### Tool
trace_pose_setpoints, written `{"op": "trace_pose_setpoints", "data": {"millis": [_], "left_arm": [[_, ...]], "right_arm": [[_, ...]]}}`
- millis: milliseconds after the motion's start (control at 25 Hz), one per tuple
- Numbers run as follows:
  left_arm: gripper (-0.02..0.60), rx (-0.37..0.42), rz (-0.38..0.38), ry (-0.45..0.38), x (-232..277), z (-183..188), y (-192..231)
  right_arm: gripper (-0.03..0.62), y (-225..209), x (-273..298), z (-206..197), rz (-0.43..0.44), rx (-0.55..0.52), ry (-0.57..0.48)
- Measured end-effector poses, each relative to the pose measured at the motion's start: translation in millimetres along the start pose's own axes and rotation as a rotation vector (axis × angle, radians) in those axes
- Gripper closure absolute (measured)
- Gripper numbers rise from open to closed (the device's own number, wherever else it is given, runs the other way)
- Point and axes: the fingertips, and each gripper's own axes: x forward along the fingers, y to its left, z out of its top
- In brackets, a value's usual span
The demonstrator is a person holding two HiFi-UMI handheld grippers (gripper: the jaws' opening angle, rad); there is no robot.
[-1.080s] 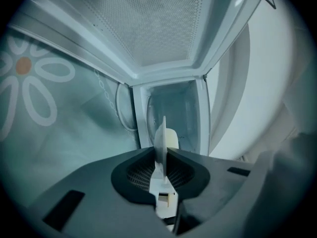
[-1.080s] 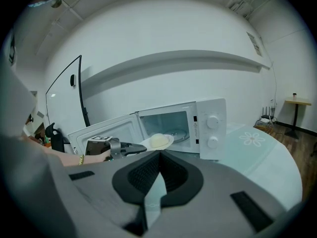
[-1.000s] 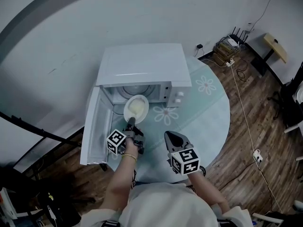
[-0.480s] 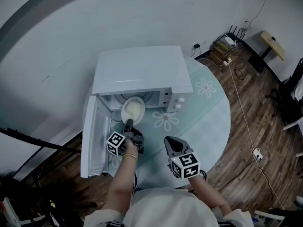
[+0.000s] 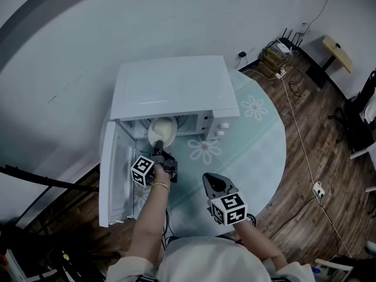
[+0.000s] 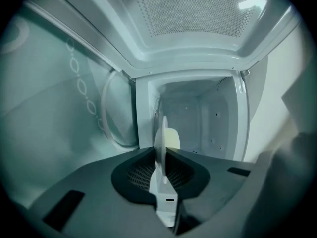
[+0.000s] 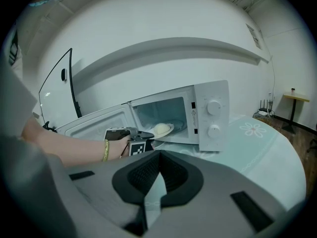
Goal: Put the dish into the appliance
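Observation:
The white microwave [image 5: 176,90] stands on the round table with its door [image 5: 111,175] swung open to the left. My left gripper [image 5: 158,153] is shut on the rim of a white dish [image 5: 161,131] of pale yellow food. The dish sits in the cavity mouth, half under the top edge. In the left gripper view the dish [image 6: 161,138] stands edge-on between the pads of that gripper [image 6: 162,158], with the cavity [image 6: 198,118] just behind. The right gripper view shows the dish [image 7: 162,129] inside the opening. My right gripper [image 5: 212,182] hangs over the table, shut and empty.
The table [image 5: 258,140] has a pale cloth with flower prints. The microwave's dials [image 7: 214,118] are right of the cavity. Cables and a power strip [image 5: 279,69] lie on the wood floor at the back right. A dark stand [image 5: 47,181] crosses the left.
My left gripper has carried the dish forward, from in front of the opening into the cavity mouth. The right gripper has barely shifted.

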Motion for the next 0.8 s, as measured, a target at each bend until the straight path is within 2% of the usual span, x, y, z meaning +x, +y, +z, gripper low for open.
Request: {"op": "trace_pose_setpoints", "data": {"millis": [800], "left_arm": [[0.532,0.041,0.091,-0.009,47,11,-19]], "right_arm": [[0.589,-2,0,-1,-0.009,0.007,0.001]]}}
